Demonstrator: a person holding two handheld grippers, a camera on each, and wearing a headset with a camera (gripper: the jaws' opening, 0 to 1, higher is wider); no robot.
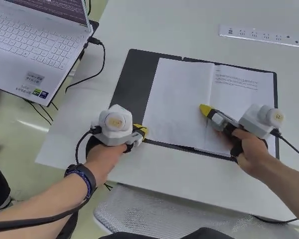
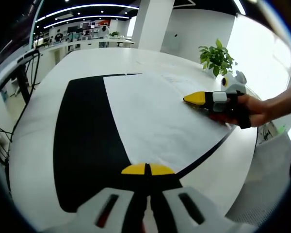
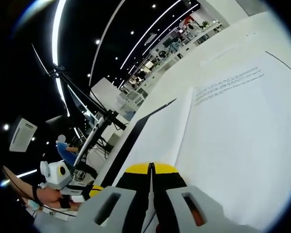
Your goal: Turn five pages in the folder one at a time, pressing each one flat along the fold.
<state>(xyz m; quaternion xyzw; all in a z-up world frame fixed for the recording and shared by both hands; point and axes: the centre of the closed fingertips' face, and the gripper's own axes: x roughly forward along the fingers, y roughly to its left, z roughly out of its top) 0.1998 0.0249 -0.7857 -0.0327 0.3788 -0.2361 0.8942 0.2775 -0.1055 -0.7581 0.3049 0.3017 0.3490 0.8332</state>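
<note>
The black folder [image 1: 132,87] lies open on the white table, with a blank left page [image 1: 177,99] and a right page [image 1: 244,84] that carries a few printed lines at its top. My right gripper [image 1: 205,110] is shut, and its yellow tips rest on the paper at the fold [image 3: 184,126]. My left gripper [image 1: 139,132] is shut with nothing in it, beside the left page's near corner at the folder's front edge. The left gripper view shows its own tips [image 2: 146,169] over the black cover [image 2: 82,145] and the right gripper [image 2: 199,98] across the page. The right gripper [image 3: 151,168] points along the fold.
An open laptop [image 1: 35,45] stands at the far left with a black cable [image 1: 92,64] running off it. A white power strip [image 1: 261,36] lies at the back right. The table's front edge [image 1: 154,186] is close to the person. A potted plant [image 2: 216,58] stands beyond the table.
</note>
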